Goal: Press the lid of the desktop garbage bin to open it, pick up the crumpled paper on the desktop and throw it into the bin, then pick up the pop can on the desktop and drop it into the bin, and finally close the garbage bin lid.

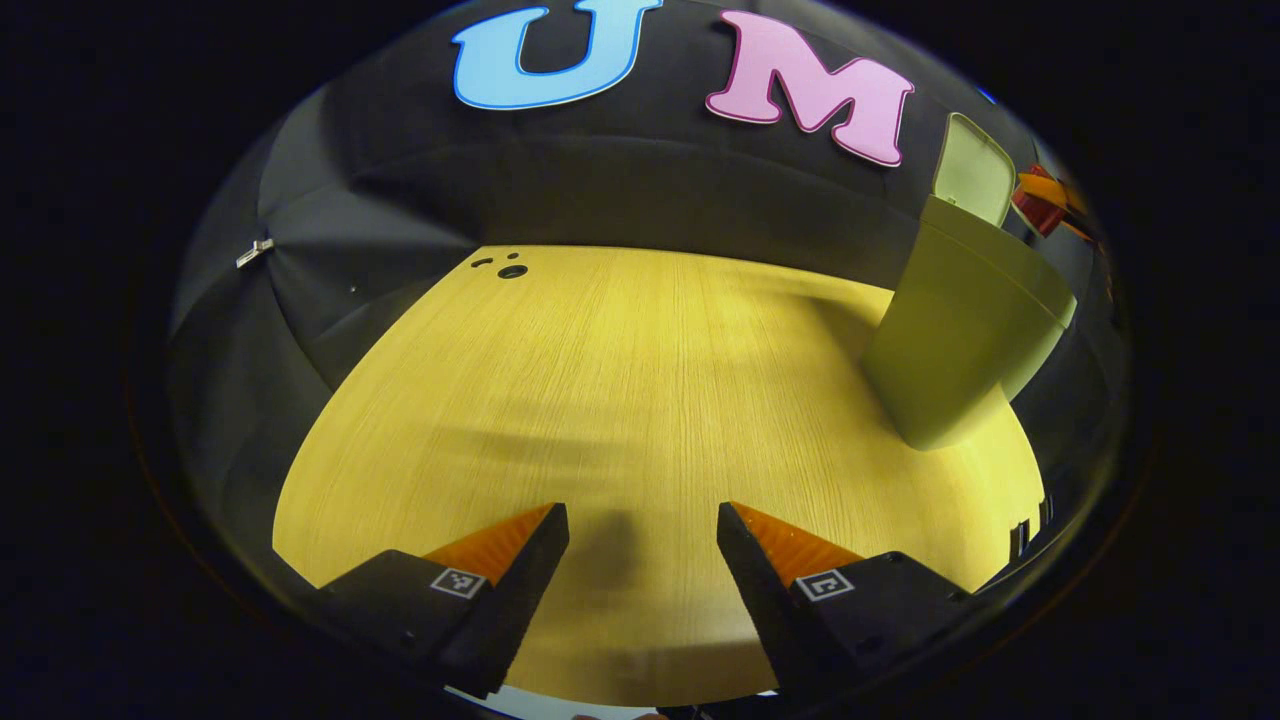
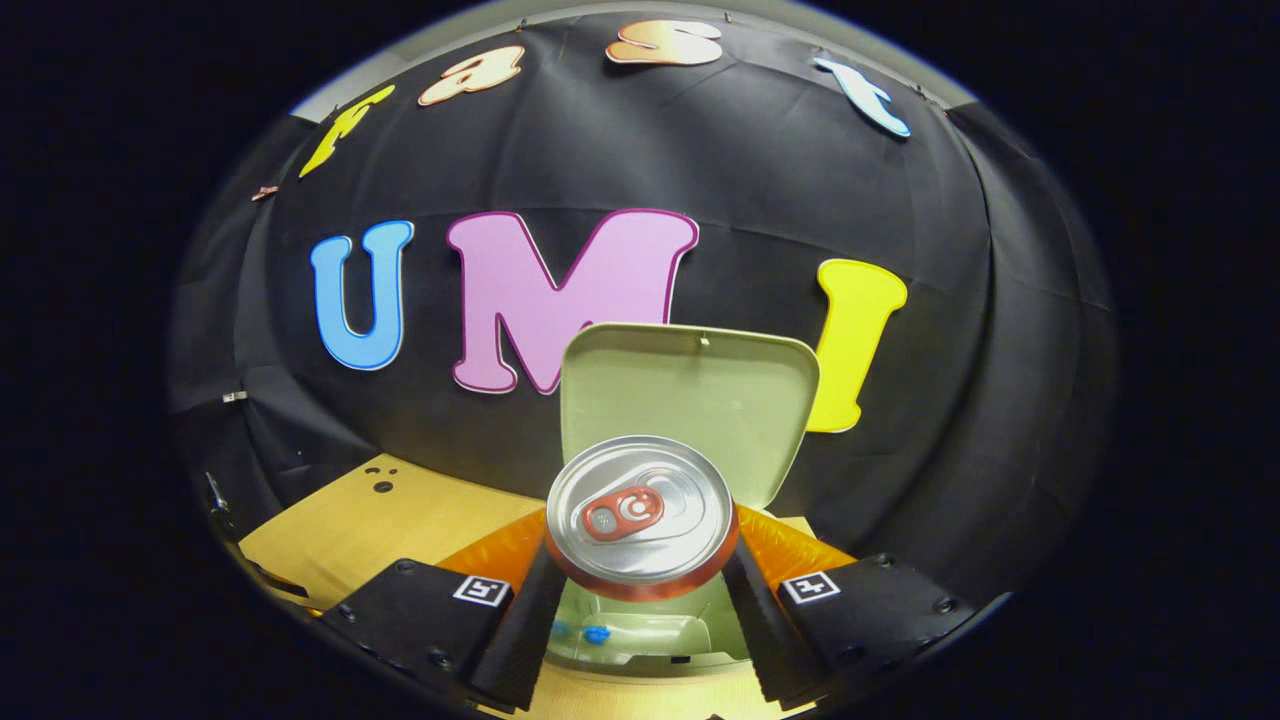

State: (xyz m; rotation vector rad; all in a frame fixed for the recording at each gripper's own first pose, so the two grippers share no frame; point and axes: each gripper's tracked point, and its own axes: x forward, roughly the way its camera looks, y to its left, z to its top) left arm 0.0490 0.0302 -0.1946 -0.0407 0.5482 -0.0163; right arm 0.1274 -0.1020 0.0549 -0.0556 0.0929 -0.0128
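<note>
Gripping the pop can [image 2: 640, 515] between both fingers, the right gripper [image 2: 640, 590] holds it directly above the garbage bin [image 2: 650, 635], with the can's silver top and red tab facing the camera. The jaws press on the can's sides, one on each. Just beyond the can stands the bin's lid [image 2: 690, 400], raised upright and open behind the bin's mouth. Below the can, part of the bin's pale interior shows, with something small and blue at its near edge; what lies deeper inside cannot be told. To the left of the bin, the wooden tabletop [image 2: 370, 520] runs back to the black cloth wall, with a few small dark holes [image 2: 380, 480] near its far edge.

In the left gripper view, the left gripper [image 1: 642, 540] hovers over bare tabletop [image 1: 600, 400], its jaws wide apart and holding nothing. The garbage bin [image 1: 950, 340] stands well to the right of these jaws, lid [image 1: 975, 175] up, and the can shows as a red-and-orange shape [image 1: 1040, 200] just above the bin's far rim.
</note>
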